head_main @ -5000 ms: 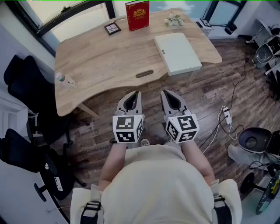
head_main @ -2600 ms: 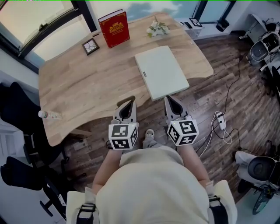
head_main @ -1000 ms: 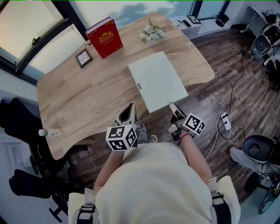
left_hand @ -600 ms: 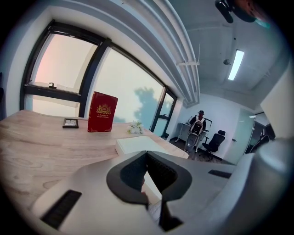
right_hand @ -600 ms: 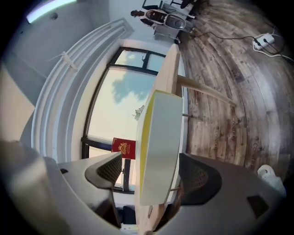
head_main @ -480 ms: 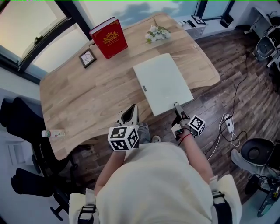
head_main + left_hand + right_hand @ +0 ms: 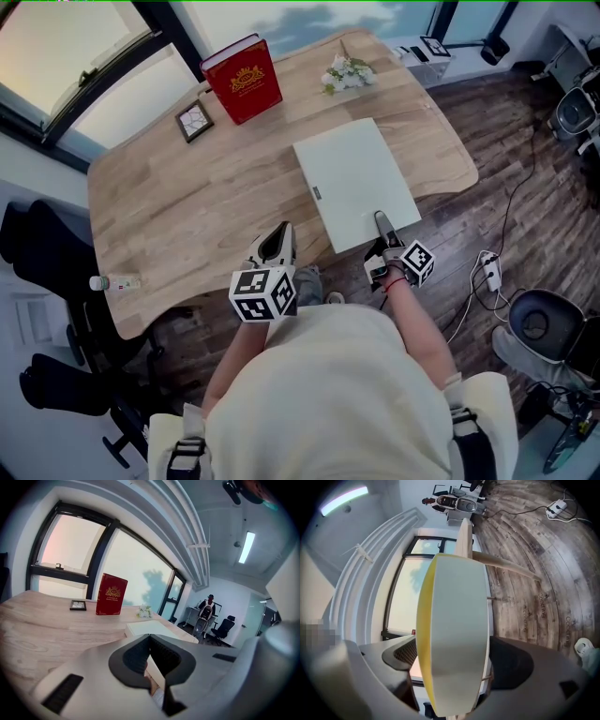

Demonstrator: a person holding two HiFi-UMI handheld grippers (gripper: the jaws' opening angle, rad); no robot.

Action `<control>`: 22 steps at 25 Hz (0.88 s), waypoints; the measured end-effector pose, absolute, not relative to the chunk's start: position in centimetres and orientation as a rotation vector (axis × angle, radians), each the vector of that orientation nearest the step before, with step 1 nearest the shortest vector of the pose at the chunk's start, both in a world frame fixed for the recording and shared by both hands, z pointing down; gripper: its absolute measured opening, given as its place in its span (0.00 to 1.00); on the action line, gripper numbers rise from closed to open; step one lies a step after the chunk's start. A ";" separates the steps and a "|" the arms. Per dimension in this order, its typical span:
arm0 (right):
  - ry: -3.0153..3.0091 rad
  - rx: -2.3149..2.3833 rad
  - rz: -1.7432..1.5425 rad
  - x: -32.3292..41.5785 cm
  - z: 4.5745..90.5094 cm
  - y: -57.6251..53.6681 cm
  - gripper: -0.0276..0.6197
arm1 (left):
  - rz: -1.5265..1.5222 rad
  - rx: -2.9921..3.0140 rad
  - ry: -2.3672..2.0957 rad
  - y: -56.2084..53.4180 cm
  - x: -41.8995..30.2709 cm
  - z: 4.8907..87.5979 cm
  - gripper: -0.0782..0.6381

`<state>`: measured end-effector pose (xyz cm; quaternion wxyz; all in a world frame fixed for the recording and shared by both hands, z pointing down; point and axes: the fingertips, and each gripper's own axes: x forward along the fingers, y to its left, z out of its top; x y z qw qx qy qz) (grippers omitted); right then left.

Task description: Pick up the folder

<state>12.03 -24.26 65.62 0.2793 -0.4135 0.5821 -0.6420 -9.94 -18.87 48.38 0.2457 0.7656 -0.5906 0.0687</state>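
While idling pressed together and empty at lower centre of the head view, hold the left gripper [image 7: 281, 234] short of the desk [image 7: 169, 216] edge. Just right of it, keep the right gripper [image 7: 381, 223] rolled on its side, jaws just now opened to full spread, astride the near edge of the folder [image 7: 356, 180] without pinching yet; slide deeper along the cover, then close squarely on top and underside before lifting. Ignore the red book [image 7: 246, 79] at upper left.

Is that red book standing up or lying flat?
Upright: seen from the side, the red book stands on its bottom edge on the desk.
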 end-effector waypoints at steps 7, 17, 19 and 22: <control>1.553 -1.128 -1.709 11.6 65.8 -26.3 0.74 | 0.183 2.083 -1.630 -19.8 -10.6 48.1 0.14; 1.513 -1.118 -1.706 11.8 66.1 -27.3 0.73 | 0.186 2.071 -1.643 -20.3 -10.9 48.2 0.14; 1.531 -1.133 -1.707 11.8 66.3 -27.2 0.73 | 0.188 2.069 -1.642 -20.3 -10.8 48.3 0.14; 1.536 -1.146 -1.711 11.8 66.4 -27.2 0.73 | 0.191 2.067 -1.639 -20.3 -10.7 48.5 0.14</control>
